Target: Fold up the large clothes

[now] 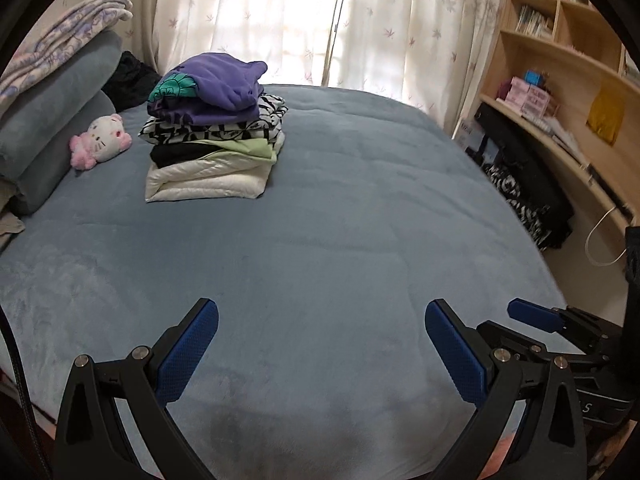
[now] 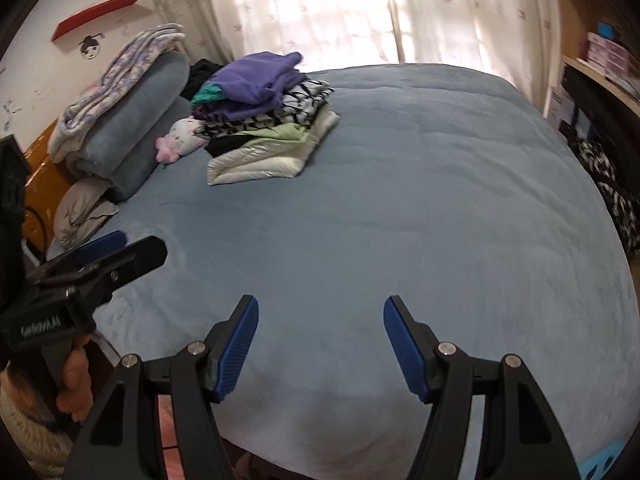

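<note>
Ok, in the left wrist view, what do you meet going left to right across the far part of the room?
Rolled grey-blue bedding → pink and white plush toy → stack of folded clothes → curtained window → wooden bookshelf.

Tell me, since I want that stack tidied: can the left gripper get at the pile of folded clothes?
Probably yes. The left gripper is open and empty, with only bare blue bedcover between it and the pile of folded clothes.

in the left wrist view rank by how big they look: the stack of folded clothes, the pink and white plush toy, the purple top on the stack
1. stack of folded clothes: largest by far.
2. purple top: only the stack's upper layer.
3. plush toy: smallest.
All three lie at a similar distance, so nearness hardly skews this.
</note>
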